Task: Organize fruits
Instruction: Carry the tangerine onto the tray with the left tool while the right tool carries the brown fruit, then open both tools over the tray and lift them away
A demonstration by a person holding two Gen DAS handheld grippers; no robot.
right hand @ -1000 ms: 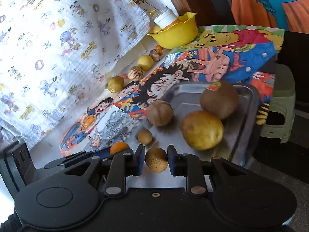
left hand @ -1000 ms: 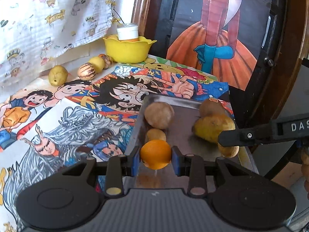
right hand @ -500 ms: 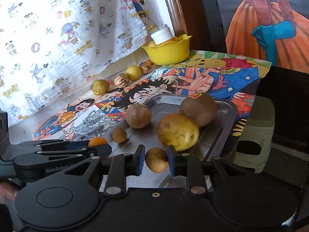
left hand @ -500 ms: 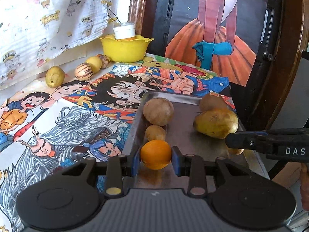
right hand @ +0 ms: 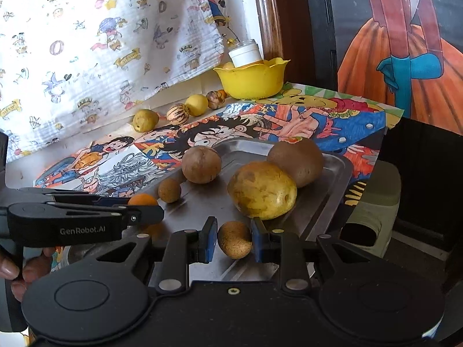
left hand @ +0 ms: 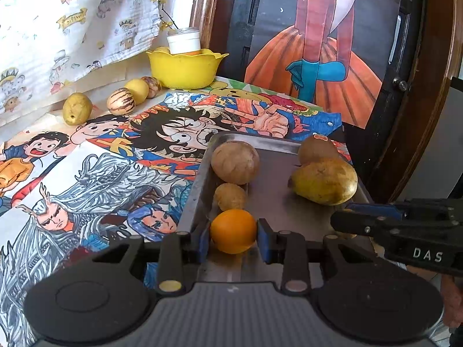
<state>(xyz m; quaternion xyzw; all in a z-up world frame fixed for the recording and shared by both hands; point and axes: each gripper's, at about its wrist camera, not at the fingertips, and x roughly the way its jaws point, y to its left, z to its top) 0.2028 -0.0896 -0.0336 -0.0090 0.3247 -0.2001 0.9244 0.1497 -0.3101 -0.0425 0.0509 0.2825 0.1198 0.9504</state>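
Observation:
My left gripper (left hand: 233, 241) is shut on an orange fruit (left hand: 233, 230) over the near left corner of a steel tray (left hand: 277, 211). My right gripper (right hand: 233, 240) holds a small brown speckled fruit (right hand: 234, 239) over the tray's near edge (right hand: 202, 202); a thin gap shows at the left pad. The tray holds a round brown fruit (left hand: 235, 162), a small brown fruit (left hand: 230, 196), a yellow mango-like fruit (left hand: 325, 180) and a brown fruit (left hand: 317, 150). The right gripper also shows in the left wrist view (left hand: 341, 222).
A yellow bowl (left hand: 185, 68) with a white jar stands at the back. Several loose fruits (left hand: 120, 101) lie in a row by the curtain. Cartoon posters (left hand: 115, 156) cover the table. A green stool (right hand: 373, 199) stands right of the table.
Both grippers drew back and rose slightly with their fruits. The right gripper's pads eased a little around the speckled fruit.

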